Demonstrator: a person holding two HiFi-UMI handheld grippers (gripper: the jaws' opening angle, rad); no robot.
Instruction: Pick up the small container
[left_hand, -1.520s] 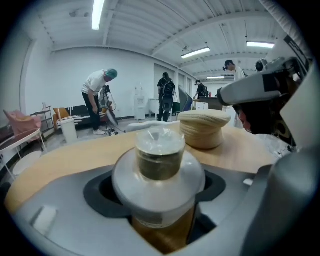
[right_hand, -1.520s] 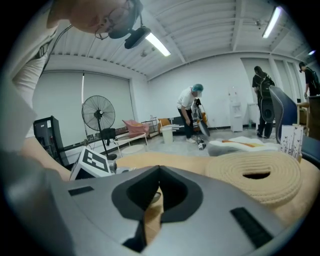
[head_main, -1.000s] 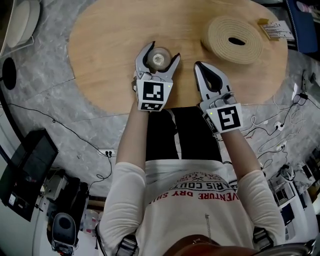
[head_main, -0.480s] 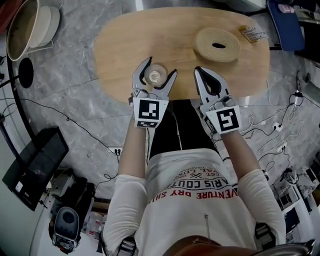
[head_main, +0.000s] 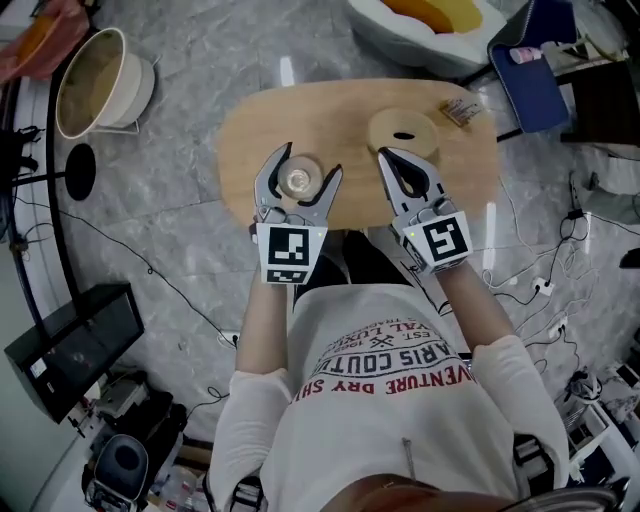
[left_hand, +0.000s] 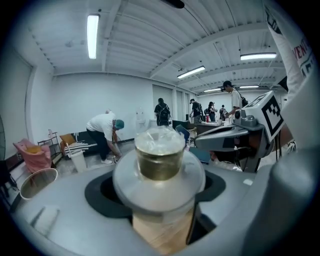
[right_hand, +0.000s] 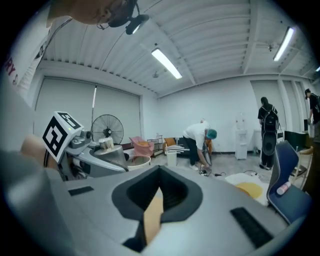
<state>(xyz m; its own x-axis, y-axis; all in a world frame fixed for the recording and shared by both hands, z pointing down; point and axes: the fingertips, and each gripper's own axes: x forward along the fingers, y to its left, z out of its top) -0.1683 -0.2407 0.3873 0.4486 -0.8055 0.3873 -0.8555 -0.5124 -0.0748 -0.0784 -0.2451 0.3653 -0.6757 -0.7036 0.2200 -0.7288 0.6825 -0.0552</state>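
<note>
Small container gripped over the table's near side

The left gripper (head_main: 310, 165) clamps the small container (head_main: 298, 180) by its sides, upright with its clear top facing up, above the oval wooden table (head_main: 350, 105) close to its near edge. Bare wood lies open to the left and beyond. The right gripper (head_main: 388, 155), jaws together and empty, hangs just beside, with a flat roll (head_main: 403, 132) past it.

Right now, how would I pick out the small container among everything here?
Find the oval wooden table in the middle of the grey floor. Over its near left part, the left gripper clamps the small container: a clear round pot with a gold band, unlike the flat tan ring lying farther right.
</note>
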